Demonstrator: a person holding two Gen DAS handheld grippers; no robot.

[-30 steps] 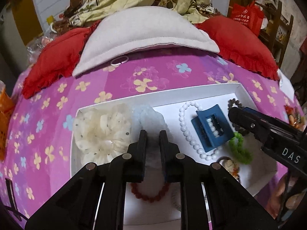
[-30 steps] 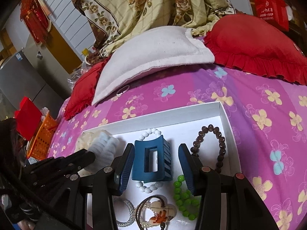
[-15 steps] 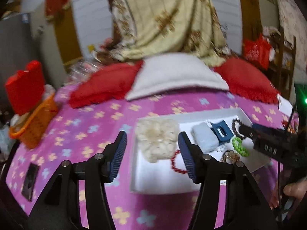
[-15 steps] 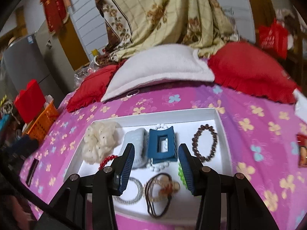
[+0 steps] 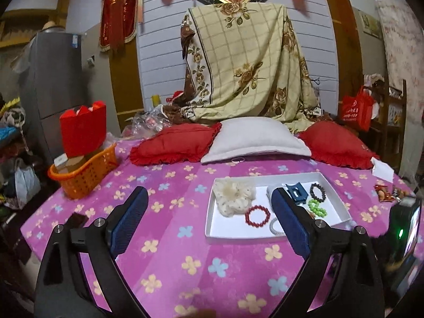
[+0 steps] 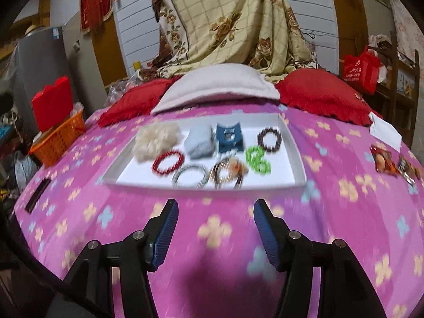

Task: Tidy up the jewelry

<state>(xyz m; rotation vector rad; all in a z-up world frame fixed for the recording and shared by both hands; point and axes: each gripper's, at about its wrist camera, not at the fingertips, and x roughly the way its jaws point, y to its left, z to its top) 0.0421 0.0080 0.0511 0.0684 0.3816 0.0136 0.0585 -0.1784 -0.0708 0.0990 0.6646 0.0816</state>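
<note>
A white tray [image 6: 292,143] [image 5: 212,221] lies on the pink flowered bedspread and holds the jewelry. In it are a cream scrunchie [image 6: 155,139] [image 5: 234,194], a pale blue scrunchie [image 6: 198,141], a blue claw clip [image 6: 229,137] [image 5: 296,192], a dark bead bracelet [image 6: 269,137] [image 5: 318,192], a red bead bracelet [image 6: 168,161] [image 5: 257,216], a green bead bracelet [image 6: 257,163] [image 5: 316,208] and hair ties [image 6: 228,173]. My left gripper [image 5: 209,205] is well back from the tray, jaws opening wide, nothing between them. My right gripper [image 6: 214,213] hangs short of the tray's near edge, jaws opening, empty.
An orange basket [image 5: 84,172] with a red box stands at the left. Red cushions [image 5: 175,147] and a grey pillow [image 5: 254,140] line the far side. A dark phone [image 6: 37,194] lies at the left edge. Snack packets [image 6: 383,161] and a white paper [image 6: 385,132] lie right.
Both grippers have pulled back from the tray toward the near side. The left one has gone from shut to wide open and let go of the pale blue scrunchie. The right one has widened a little.
</note>
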